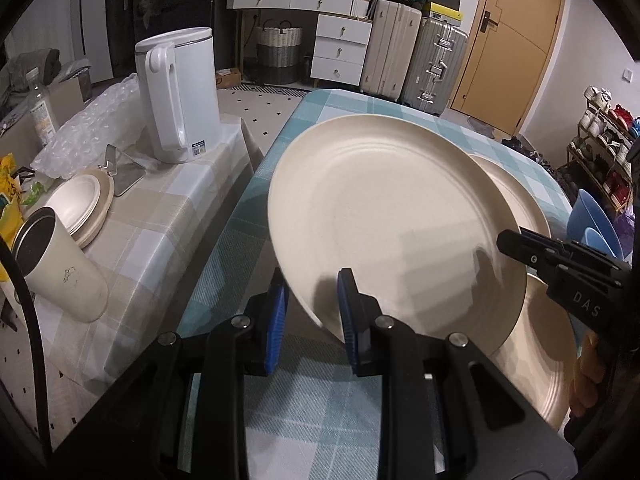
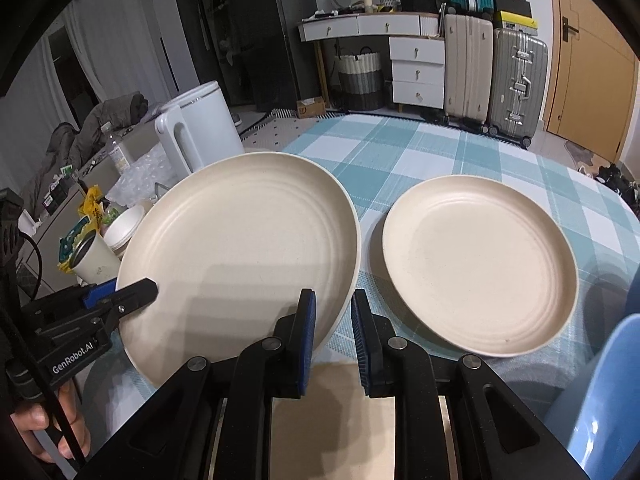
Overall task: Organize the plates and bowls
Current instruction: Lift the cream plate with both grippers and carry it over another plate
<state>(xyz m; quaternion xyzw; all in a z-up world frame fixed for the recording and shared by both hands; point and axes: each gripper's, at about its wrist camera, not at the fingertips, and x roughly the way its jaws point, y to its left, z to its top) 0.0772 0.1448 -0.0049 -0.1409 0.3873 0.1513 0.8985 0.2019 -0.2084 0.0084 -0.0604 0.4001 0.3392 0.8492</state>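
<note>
left gripper clamped on near rim of big cream plate, blue pads on either side of the edge, plate tilted & lifted off the teal check tablecloth. right gripper clamped on same plate's rim at its other side; from left cam it shows as a black finger over the plate's right edge. second cream plate lies flat on the cloth just right of the held one, not touching it. a third plate sits partly under the held one. blue bowls at far right edge. side table w/ white kettle, cup, small plate stack to the left.
</note>
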